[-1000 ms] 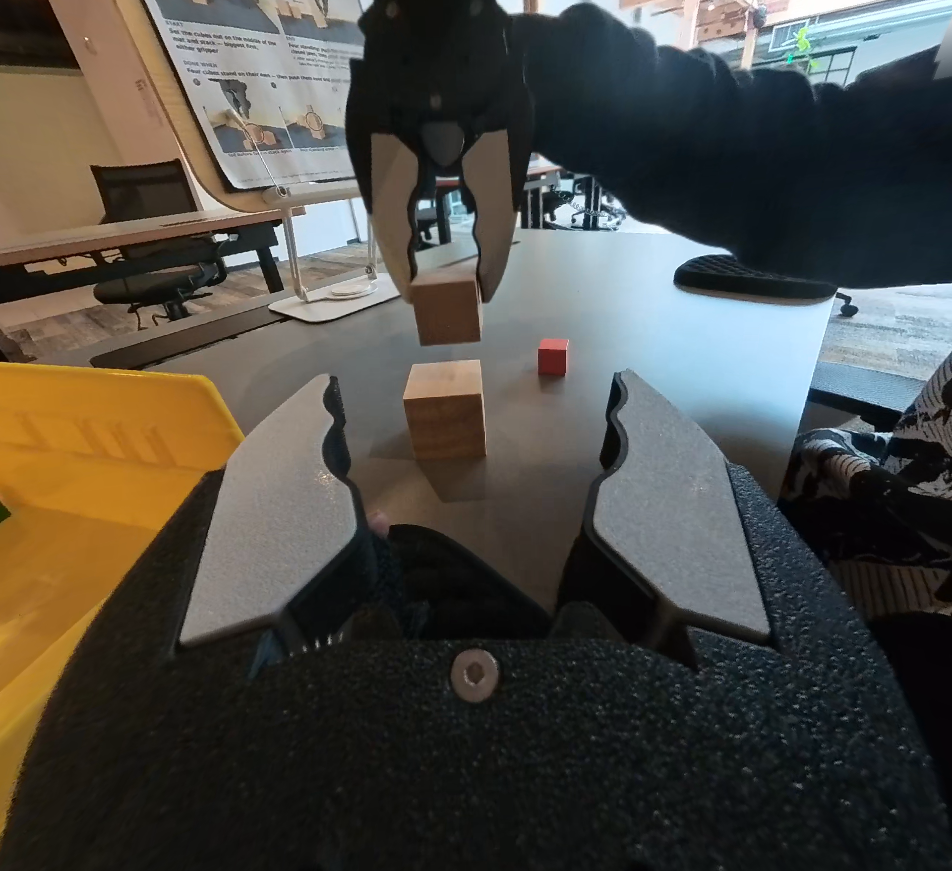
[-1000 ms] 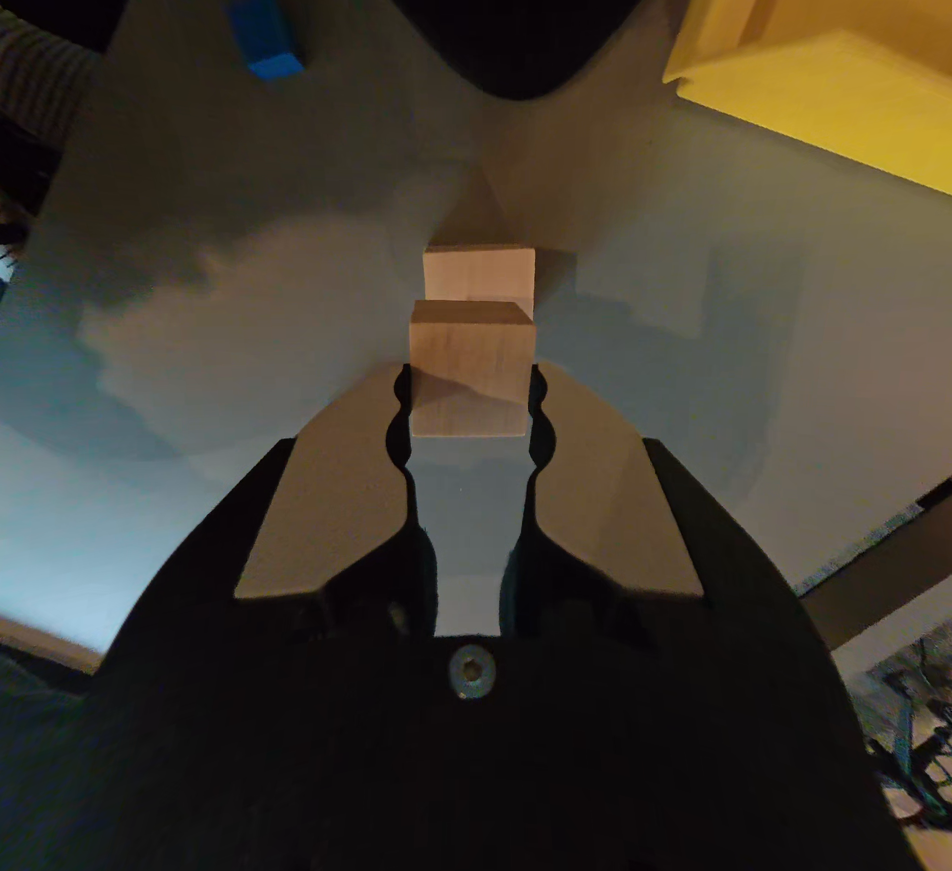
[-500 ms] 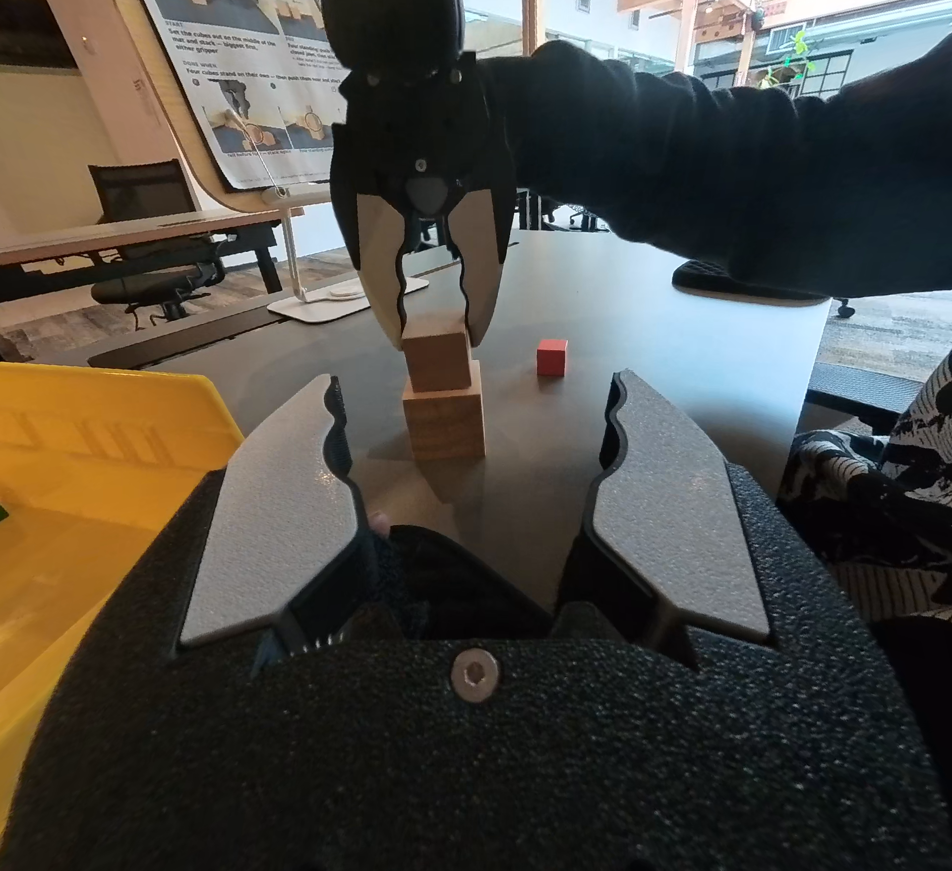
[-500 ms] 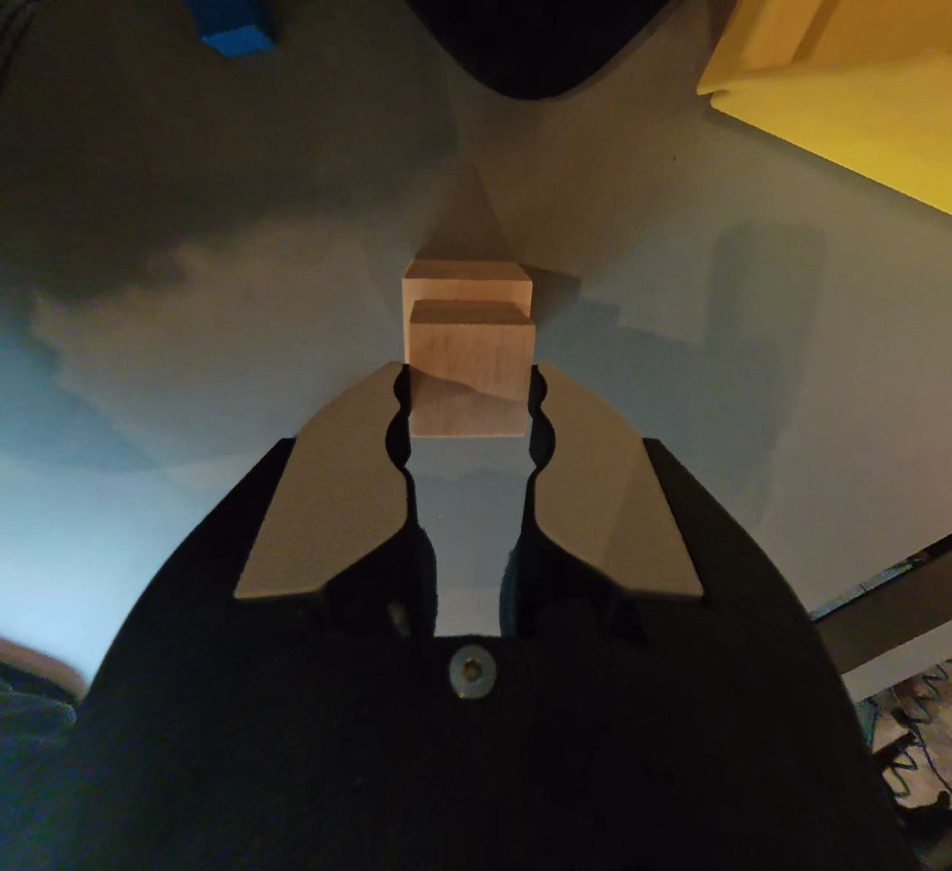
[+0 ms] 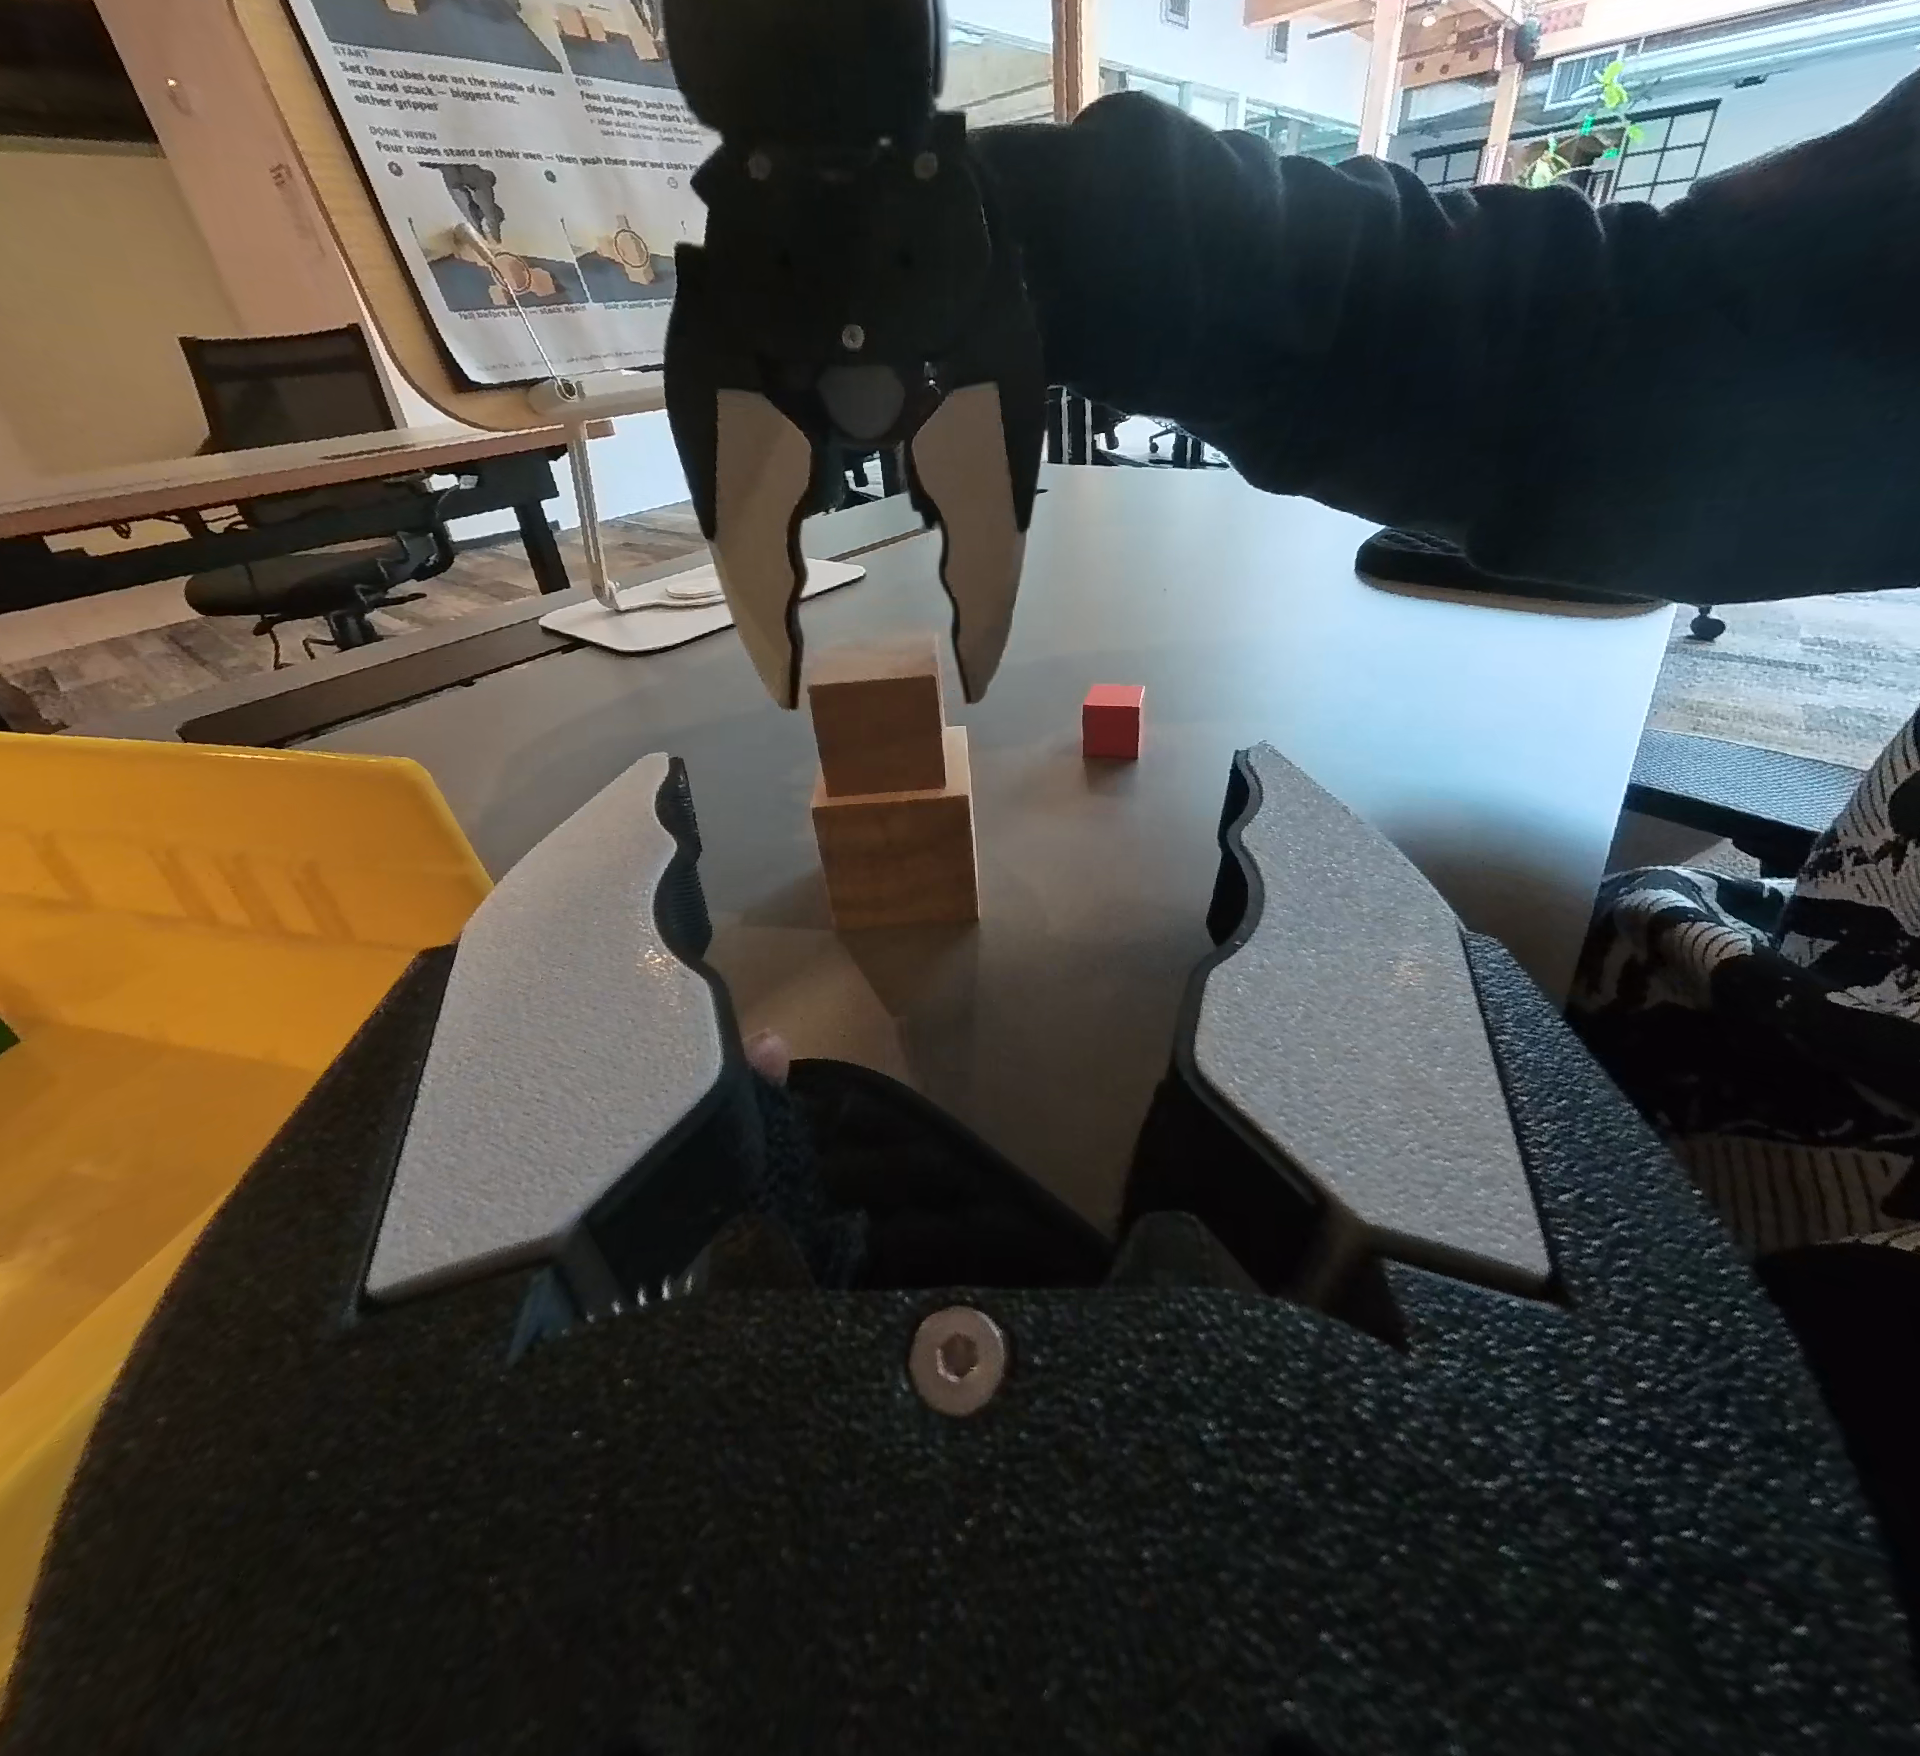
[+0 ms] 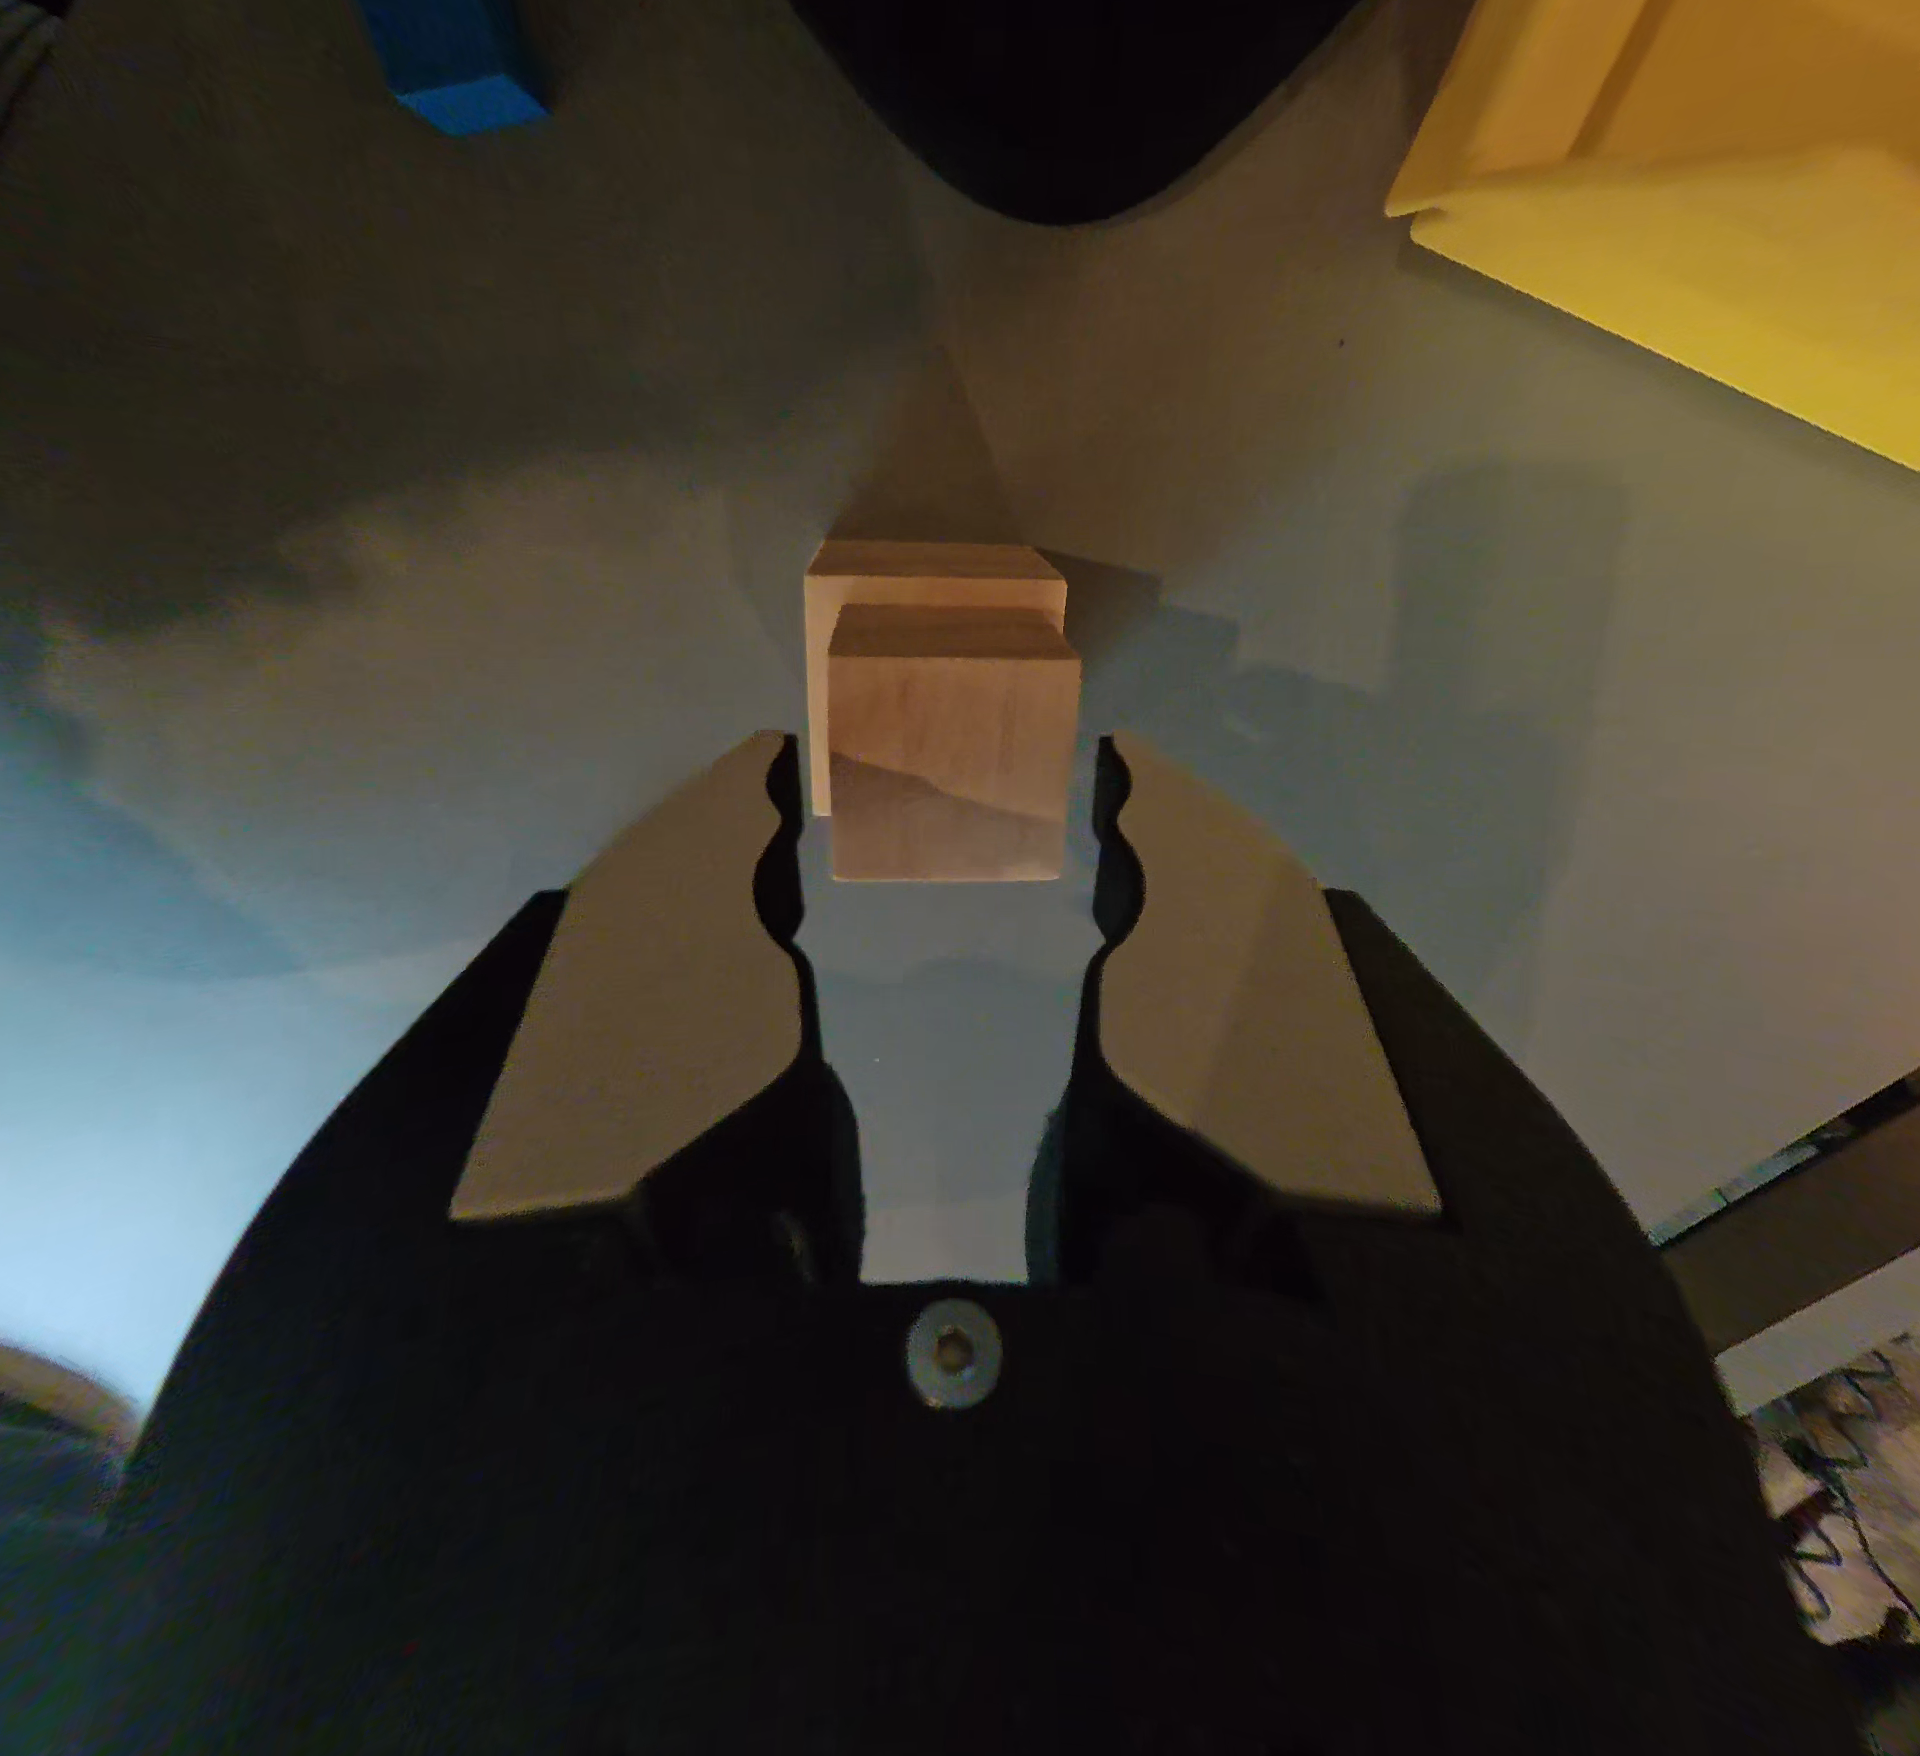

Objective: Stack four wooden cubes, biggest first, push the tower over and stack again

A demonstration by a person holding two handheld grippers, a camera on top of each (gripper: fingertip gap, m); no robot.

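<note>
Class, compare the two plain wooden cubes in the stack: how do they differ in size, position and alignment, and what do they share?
Size: the lower wooden cube is larger than the upper wooden cube.
Position: the lower one rests on the grey table; the upper one sits on top of it, between the open fingers of the right hand-held gripper.
Alignment: the upper cube sits off-centre on the lower one.
Shared: both are unpainted pale wood, standing flat.

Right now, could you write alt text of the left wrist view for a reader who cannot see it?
A right hand-held gripper, open, hangs over a smaller wooden cube stacked on a larger wooden cube on a grey table. The left hand-held gripper is open in front; a red cube sits beyond and a yellow bin at left.
</note>
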